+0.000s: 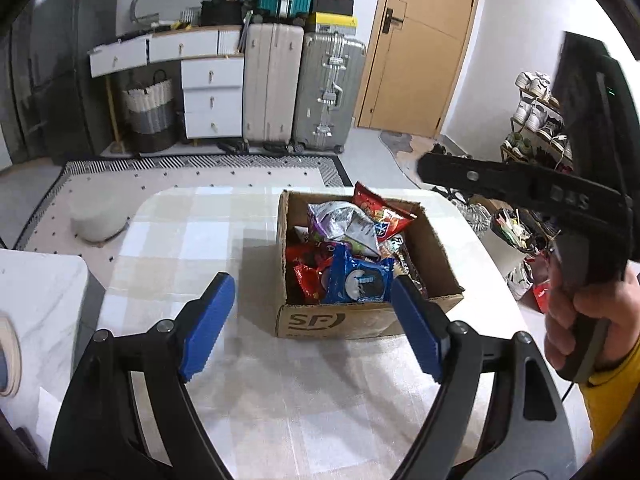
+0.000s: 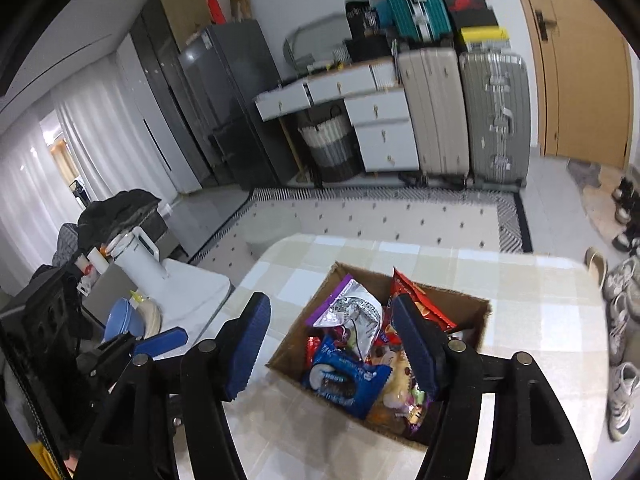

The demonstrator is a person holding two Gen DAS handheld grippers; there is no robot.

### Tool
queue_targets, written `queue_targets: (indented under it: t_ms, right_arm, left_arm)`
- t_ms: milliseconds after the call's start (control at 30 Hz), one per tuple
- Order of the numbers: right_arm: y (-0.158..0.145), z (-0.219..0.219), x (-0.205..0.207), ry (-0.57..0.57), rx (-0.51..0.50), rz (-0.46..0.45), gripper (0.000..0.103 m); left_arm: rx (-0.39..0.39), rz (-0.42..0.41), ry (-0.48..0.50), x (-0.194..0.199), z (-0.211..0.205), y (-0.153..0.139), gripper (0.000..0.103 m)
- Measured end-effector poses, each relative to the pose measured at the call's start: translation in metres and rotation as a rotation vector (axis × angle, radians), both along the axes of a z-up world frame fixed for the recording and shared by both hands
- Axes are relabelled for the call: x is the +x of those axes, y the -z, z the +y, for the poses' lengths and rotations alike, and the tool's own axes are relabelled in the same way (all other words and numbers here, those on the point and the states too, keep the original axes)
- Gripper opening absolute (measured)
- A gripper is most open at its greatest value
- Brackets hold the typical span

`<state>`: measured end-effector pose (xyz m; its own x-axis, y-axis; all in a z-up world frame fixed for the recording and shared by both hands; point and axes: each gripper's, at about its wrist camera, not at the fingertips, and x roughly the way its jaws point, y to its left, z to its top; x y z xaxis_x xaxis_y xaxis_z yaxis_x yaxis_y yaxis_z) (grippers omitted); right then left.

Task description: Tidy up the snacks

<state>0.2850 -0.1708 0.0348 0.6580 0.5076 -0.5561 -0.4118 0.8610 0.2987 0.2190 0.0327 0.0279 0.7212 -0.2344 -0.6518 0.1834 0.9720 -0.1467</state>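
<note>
A cardboard box (image 1: 362, 322) marked SF stands on the checked tablecloth (image 1: 192, 240), full of snack packets. A blue Oreo pack (image 1: 362, 280) lies at the front, a silver bag (image 1: 348, 220) and a red bag (image 1: 380, 210) behind. My left gripper (image 1: 312, 320) is open and empty, above the table just before the box. My right gripper (image 2: 332, 348) is open and empty, hovering over the box (image 2: 296, 340) above the Oreo pack (image 2: 344, 380) and silver bag (image 2: 352, 308). The right gripper's black body (image 1: 520, 188), held in a hand, shows at the right of the left wrist view.
A white side table (image 2: 188, 292) at the left holds a white kettle (image 2: 136, 256) and blue bowls (image 2: 124, 320). Suitcases (image 1: 304, 88), white drawers (image 1: 212, 96) and a wooden door (image 1: 420, 40) stand behind. Shoes (image 2: 624, 320) lie on the floor at the right.
</note>
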Motion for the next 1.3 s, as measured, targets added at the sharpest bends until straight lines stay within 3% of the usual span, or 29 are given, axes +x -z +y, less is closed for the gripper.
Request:
queue_targets:
  t_ms: [167, 267, 367, 433, 500, 633, 900, 1067, 1300]
  right_arm:
    - [-0.020, -0.012, -0.057, 0.016, 0.014, -0.102, 0.082]
    - [-0.032, -0.019, -0.098, 0.003, 0.039, -0.168, 0.082]
    - [-0.042, -0.026, -0.140, 0.019, 0.057, -0.247, 0.092]
    - [-0.047, -0.030, -0.166, 0.034, 0.063, -0.302, 0.094]
    - [-0.049, -0.034, -0.196, 0.052, 0.071, -0.345, 0.097]
    - [-0.051, -0.042, -0.243, 0.080, 0.092, -0.398, 0.100]
    - [-0.042, -0.049, -0.324, 0.154, 0.036, -0.545, 0.102]
    - [-0.015, -0.049, -0.337, 0.182, 0.037, -0.557, 0.102]
    - [0.037, -0.048, -0.320, 0.218, -0.038, -0.530, 0.102]
  left_arm:
    - [0.033, -0.070, -0.041, -0.032, -0.007, -0.022, 0.082]
    - [0.055, -0.120, -0.063, -0.058, -0.009, -0.037, 0.083]
    - [0.060, -0.155, -0.087, -0.086, -0.009, -0.051, 0.086]
    - [0.062, -0.173, -0.097, -0.104, -0.010, -0.058, 0.091]
    - [0.064, -0.195, -0.110, -0.124, -0.010, -0.066, 0.103]
    - [0.074, -0.257, -0.123, -0.168, -0.011, -0.079, 0.103]
    - [0.056, -0.314, -0.149, -0.241, 0.000, -0.084, 0.103]
    - [0.084, -0.357, -0.183, -0.269, 0.006, -0.072, 0.103]
    - [0.148, -0.422, -0.251, -0.279, 0.017, -0.033, 0.103]
